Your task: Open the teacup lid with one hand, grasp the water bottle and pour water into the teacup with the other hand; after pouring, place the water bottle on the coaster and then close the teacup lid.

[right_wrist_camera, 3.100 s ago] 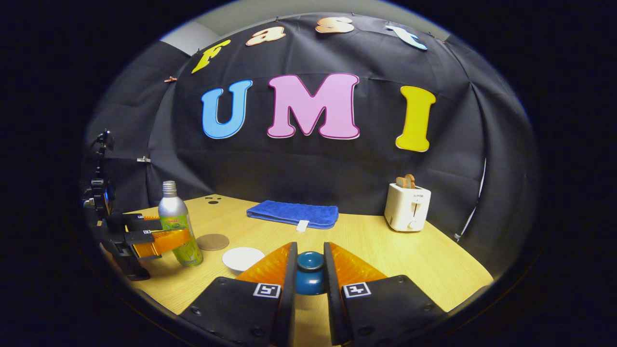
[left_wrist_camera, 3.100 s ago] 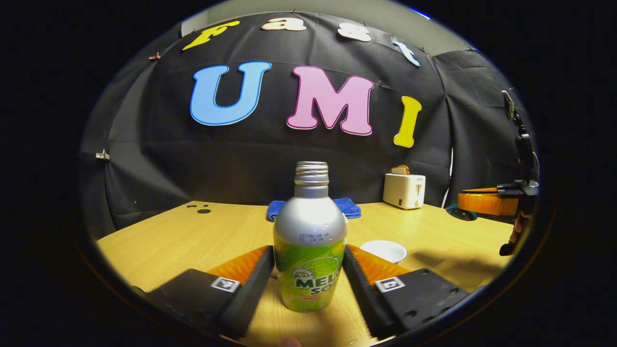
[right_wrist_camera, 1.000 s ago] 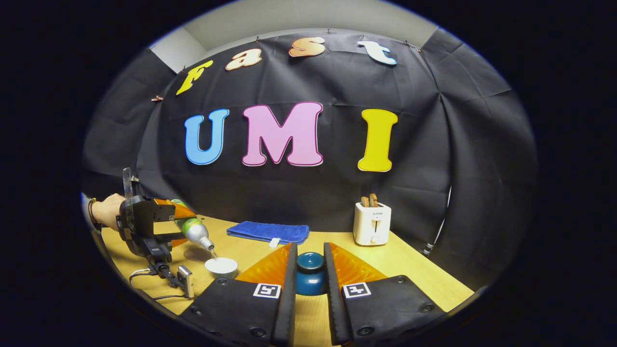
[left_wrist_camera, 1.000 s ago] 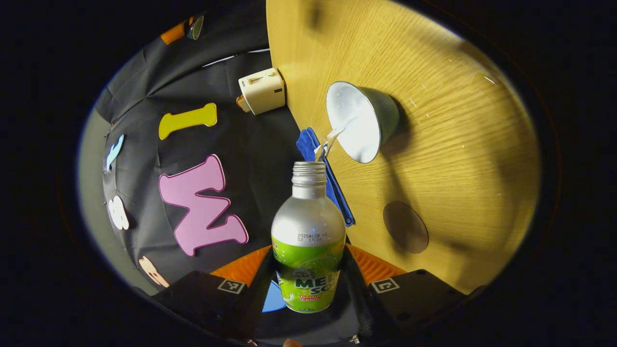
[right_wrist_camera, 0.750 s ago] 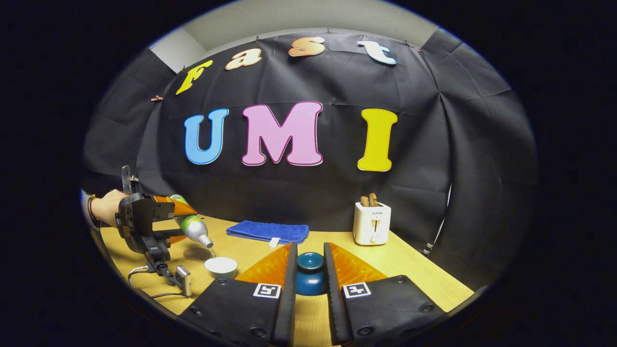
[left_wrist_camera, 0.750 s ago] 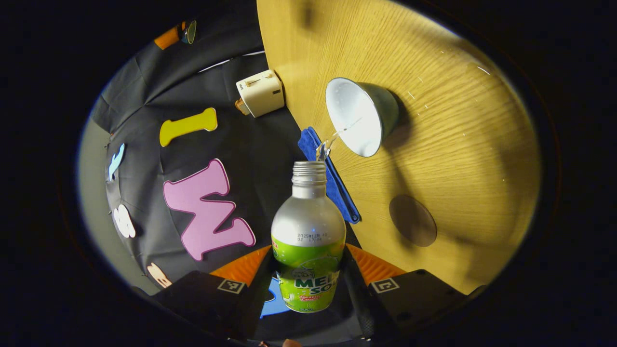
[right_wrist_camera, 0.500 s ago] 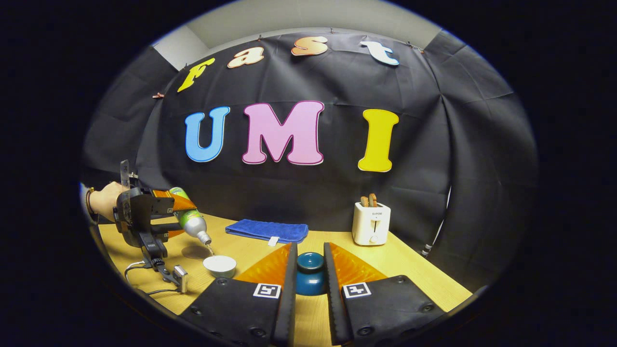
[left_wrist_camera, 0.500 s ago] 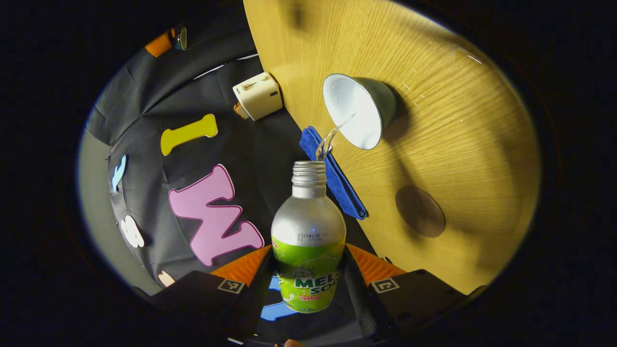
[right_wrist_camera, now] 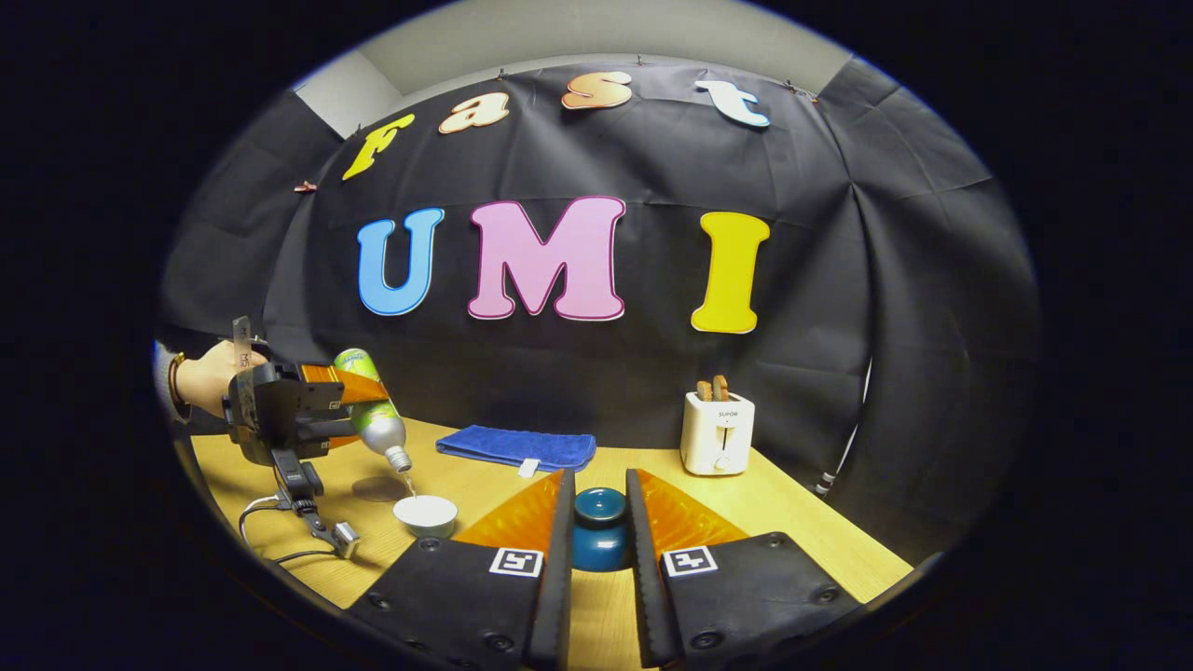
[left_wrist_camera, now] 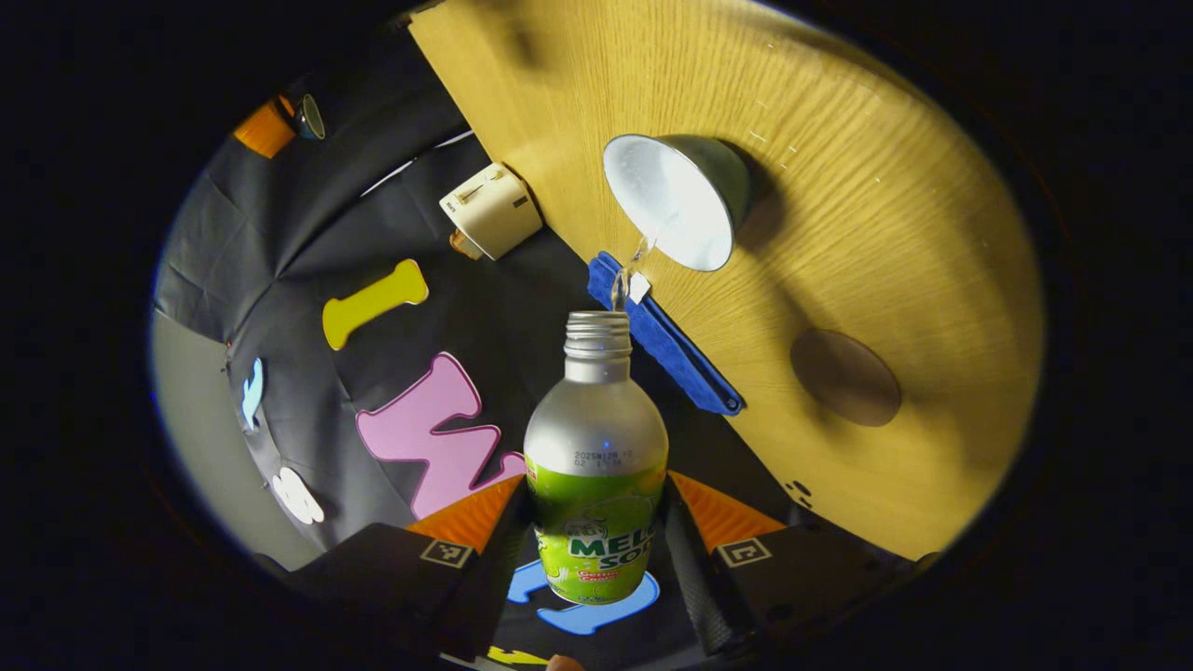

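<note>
My left gripper (left_wrist_camera: 596, 550) is shut on the silver and green water bottle (left_wrist_camera: 596, 466), which is tipped mouth-down. A thin stream of water runs from its mouth into the white-lined teacup (left_wrist_camera: 673, 203) on the wooden table (left_wrist_camera: 895, 214). The round brown coaster (left_wrist_camera: 845, 376) lies bare beside the cup. In the right gripper view the left gripper (right_wrist_camera: 349, 410) holds the tilted bottle (right_wrist_camera: 370, 412) above the teacup (right_wrist_camera: 425, 514), with the coaster (right_wrist_camera: 375, 489) behind the cup. My right gripper (right_wrist_camera: 598, 527) is shut on the blue teacup lid (right_wrist_camera: 599, 539), held up off the cup.
A folded blue towel (right_wrist_camera: 517, 448) lies at the back of the table and a white toaster (right_wrist_camera: 716, 432) with toast stands at the back right. A person's hand (right_wrist_camera: 200, 377) holds the left gripper, and a cable (right_wrist_camera: 280, 550) trails on the table below it.
The left gripper has lifted and tipped the bottle steeper, and water keeps running into the cup. The right gripper has stayed still with the lid.
</note>
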